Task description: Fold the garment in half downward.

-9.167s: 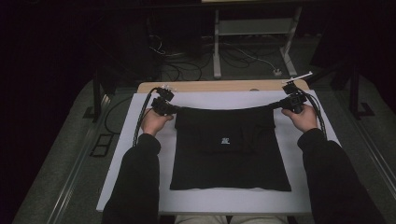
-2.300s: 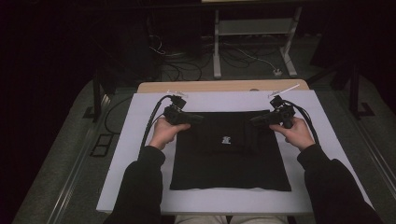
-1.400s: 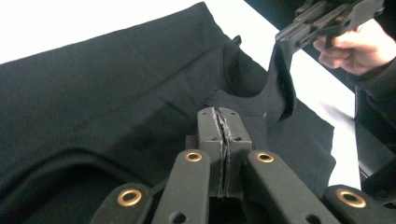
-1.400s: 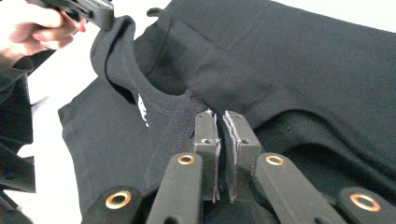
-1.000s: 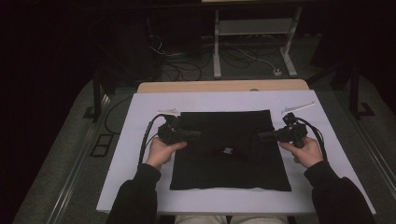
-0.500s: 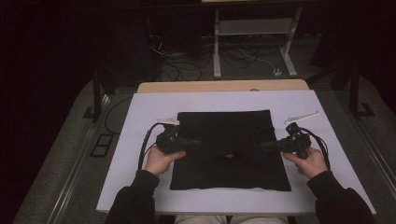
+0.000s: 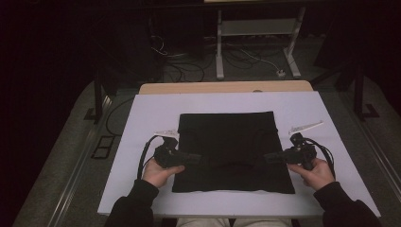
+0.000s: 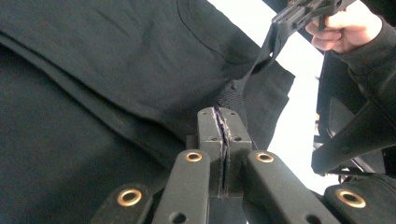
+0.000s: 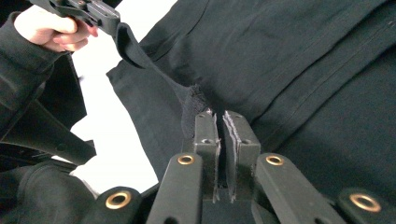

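Item: black garment (image 7: 231, 146), lying on the white sheet (image 7: 142, 113) that covered the counter (image 7: 222, 87), its upper edge folded over toward you. Your left gripper (image 7: 193, 158) came in from the garment's left side, jaws pressed together on a pinch of the folded edge; in the left gripper view (image 8: 223, 122) the pads met tight with cloth bunched at their tips. Your right gripper (image 7: 270, 157) came in from the right side, likewise clamped on the same edge; in the right gripper view (image 9: 220, 122) a thin seam of fabric sat between the pads. The held edge ran between both grippers, raised slightly off the flat layer beneath. Your left hand (image 7: 158, 172) and right hand (image 7: 316, 172) sat at the garment's lower corners. Cables (image 7: 189, 71) lay on the floor beyond the counter.
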